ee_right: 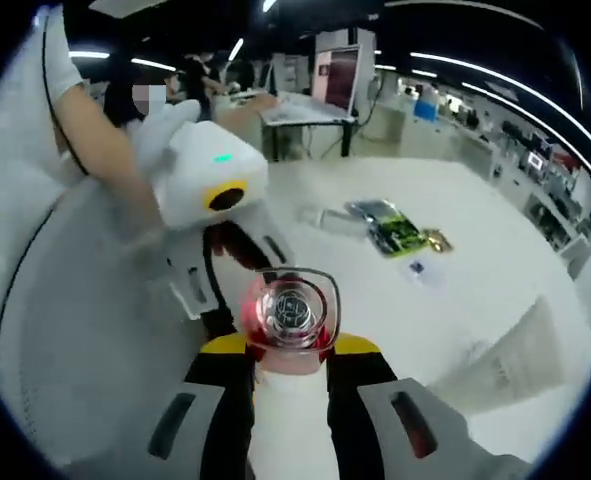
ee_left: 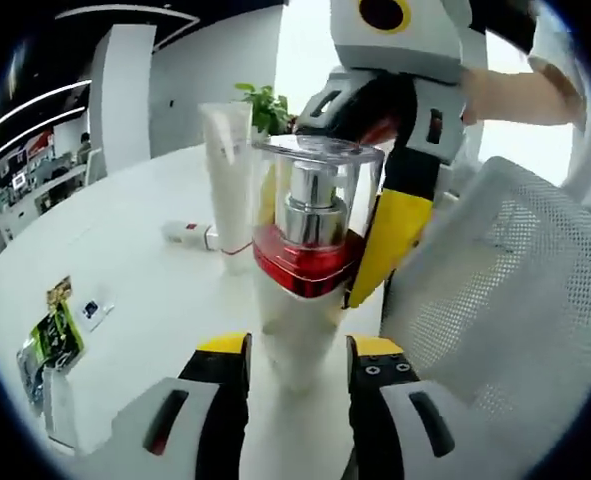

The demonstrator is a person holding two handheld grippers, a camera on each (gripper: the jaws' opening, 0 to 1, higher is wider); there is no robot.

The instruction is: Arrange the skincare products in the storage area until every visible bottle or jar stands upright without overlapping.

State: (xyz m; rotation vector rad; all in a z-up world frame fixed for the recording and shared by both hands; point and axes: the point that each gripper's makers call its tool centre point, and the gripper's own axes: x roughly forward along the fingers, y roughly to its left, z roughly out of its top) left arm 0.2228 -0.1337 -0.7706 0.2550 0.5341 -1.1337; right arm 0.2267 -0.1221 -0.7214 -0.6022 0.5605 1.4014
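Observation:
A pump bottle (ee_left: pixel 310 250) with a clear cap, red collar and white body stands upright in the middle of the left gripper view. My left gripper (ee_left: pixel 297 348) has its jaws closed against the bottle's lower body. My right gripper (ee_right: pixel 290 345) comes down from above, and its yellow finger (ee_left: pixel 390 240) runs along the cap and collar. In the right gripper view I look straight down on the bottle's cap (ee_right: pixel 290 310), held tight between the yellow-tipped jaws. A tall white tube (ee_left: pixel 230 180) stands upright behind the bottle.
A white mesh chair (ee_left: pixel 515 300) is close on the right. On the white round table (ee_left: pixel 125 260) lie a small white and red item (ee_left: pixel 190 235) and green packets (ee_left: pixel 55 335). A person's arm (ee_right: pixel 100 150) and the left gripper's housing (ee_right: pixel 210 170) are near the bottle.

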